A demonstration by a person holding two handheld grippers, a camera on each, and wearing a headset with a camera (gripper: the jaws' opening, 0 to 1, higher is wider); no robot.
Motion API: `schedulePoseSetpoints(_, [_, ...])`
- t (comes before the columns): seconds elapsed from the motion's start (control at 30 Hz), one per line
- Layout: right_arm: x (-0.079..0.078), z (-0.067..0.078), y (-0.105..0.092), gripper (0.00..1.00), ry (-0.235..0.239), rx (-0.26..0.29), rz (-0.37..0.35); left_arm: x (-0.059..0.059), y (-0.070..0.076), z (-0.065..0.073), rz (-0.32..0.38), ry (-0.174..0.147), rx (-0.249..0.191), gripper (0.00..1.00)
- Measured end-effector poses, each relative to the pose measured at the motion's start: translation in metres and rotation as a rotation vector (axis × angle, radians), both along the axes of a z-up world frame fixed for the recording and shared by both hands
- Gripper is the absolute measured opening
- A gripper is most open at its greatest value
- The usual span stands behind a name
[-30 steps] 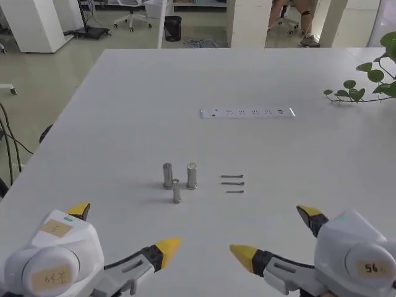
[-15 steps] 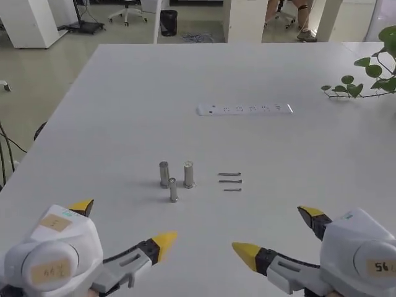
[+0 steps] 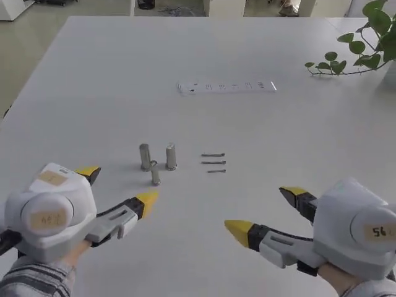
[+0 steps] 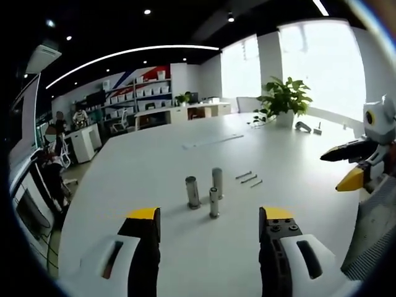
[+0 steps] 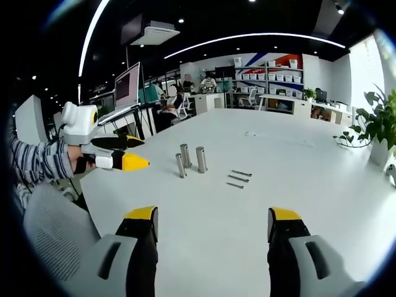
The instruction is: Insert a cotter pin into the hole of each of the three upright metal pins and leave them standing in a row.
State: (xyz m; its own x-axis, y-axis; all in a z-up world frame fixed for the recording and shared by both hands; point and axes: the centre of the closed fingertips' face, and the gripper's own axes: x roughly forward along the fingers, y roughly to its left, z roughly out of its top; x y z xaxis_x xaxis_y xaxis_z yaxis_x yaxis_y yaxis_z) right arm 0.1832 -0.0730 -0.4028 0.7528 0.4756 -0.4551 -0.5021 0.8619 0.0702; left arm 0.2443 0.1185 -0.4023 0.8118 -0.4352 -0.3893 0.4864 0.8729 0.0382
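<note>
Worktop: wide, white, carries everything.
Left tool: lower left of head view, jaws spread wide, nothing held.
Right tool: lower right, jaws just as wide, empty too. Both low in frame, well apart from parts.
Three pins: upright, centre-left, bunched in triangle, not a row. Two behind, one in front.
Three cotter pins: lying flat just right of pins, parallel, one above another in frame.
Progress call: no cotter pin in any hole. All three insertions left, then lining pins into row.
</note>
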Motion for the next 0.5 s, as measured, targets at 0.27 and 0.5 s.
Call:
schedulePoseSetpoints(0.27, [0.007, -0.003, 0.005, 0.62, 0.022, 0.012, 0.018, 0.020, -0.021, -0.015, -0.071, 0.011, 0.027, 0.46])
schedulePoseSetpoints(0.5, [0.013, -0.006, 0.005, 0.60, 0.039, 0.032, 0.005, 0.037, -0.032, -0.034, -0.102, 0.042, 0.044, 0.39])
